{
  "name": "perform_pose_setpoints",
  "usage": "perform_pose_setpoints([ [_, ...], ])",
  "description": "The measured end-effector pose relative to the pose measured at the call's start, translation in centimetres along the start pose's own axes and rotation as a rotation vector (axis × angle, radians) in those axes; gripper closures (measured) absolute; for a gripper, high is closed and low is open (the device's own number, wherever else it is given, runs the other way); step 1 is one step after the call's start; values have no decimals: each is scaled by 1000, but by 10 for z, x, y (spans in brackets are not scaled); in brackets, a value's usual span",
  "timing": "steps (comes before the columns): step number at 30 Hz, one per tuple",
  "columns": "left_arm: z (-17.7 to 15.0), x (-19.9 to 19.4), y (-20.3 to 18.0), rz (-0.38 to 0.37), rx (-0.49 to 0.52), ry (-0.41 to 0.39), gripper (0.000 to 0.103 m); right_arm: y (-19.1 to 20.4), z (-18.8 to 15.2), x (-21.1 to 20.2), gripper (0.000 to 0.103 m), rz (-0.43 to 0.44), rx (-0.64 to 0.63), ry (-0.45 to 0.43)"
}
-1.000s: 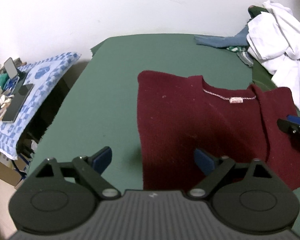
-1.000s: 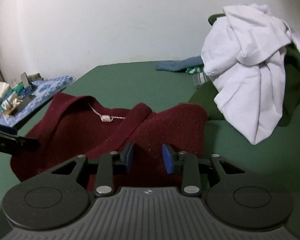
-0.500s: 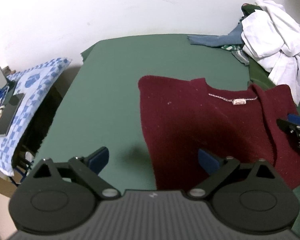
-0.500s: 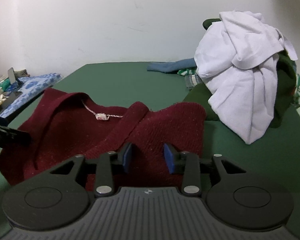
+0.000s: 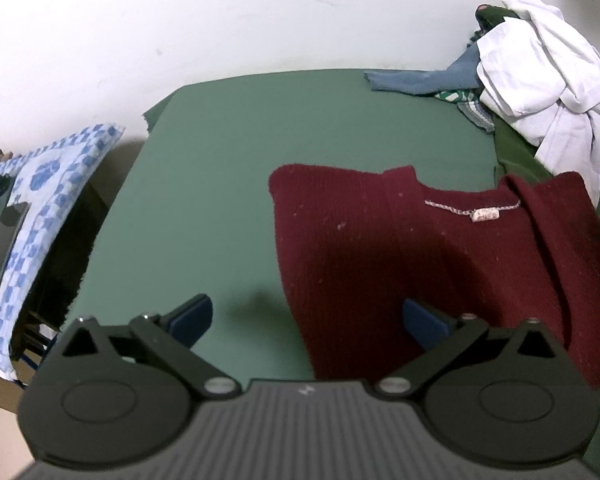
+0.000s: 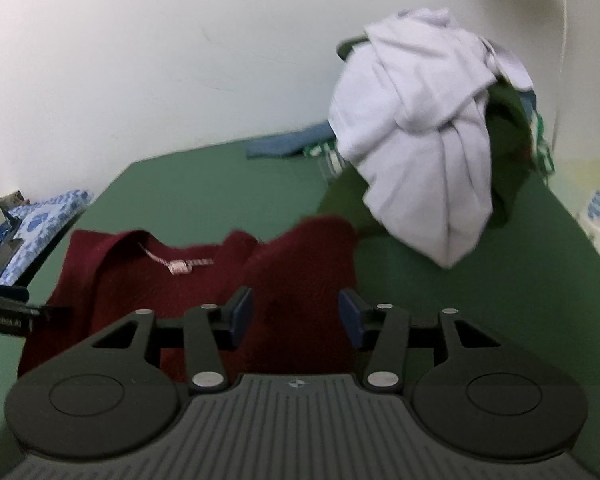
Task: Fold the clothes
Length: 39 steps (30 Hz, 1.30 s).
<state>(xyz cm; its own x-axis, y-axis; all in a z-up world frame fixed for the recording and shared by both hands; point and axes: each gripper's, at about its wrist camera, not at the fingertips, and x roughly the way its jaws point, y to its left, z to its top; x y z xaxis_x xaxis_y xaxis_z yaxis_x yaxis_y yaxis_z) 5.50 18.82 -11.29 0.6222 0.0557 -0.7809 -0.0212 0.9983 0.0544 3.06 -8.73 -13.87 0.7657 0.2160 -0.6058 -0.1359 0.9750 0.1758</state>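
Maroon sweater [image 5: 440,264] is laid flat on the green cover [image 5: 228,168], collar and neck label at its far edge, the body running from there back toward both grippers; one side is already folded inward near the collar. Its near-left edge is seen passing between the fingers of the left gripper [image 5: 306,318], which is held over that edge, jaws spread wide after just opening further, nothing pinched. The sweater's other side lies directly ahead of the right gripper [image 6: 296,316], whose jaws have also just been parting; knit is seen behind the gap, but no pressing contact is shown. Beyond the sweater's far right corner a white garment [image 6: 424,152] is heaped on the unfolded pile. Each gripper is judged nearest its own side of the sweater.
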Motion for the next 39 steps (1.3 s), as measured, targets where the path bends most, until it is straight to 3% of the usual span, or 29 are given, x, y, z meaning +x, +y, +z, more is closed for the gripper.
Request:
perform_pose_setpoints([
  [6, 2, 0, -4, 22, 10, 0, 1, -11, -11, 3, 49, 32, 91, 32],
  [21, 0, -6, -12, 72, 6, -2, 1, -19, -13, 18, 39, 92, 84, 84],
  [27, -5, -8, -1, 15, -19, -9, 1, -20, -3, 18, 39, 124, 44, 97],
  [36, -18, -9, 21, -206, -103, -17, 1, -36, 7, 28, 39, 177, 127, 90],
  [39, -18, -5, 24, -276, -107, 0, 1, -41, 7, 34, 39, 204, 144, 139],
])
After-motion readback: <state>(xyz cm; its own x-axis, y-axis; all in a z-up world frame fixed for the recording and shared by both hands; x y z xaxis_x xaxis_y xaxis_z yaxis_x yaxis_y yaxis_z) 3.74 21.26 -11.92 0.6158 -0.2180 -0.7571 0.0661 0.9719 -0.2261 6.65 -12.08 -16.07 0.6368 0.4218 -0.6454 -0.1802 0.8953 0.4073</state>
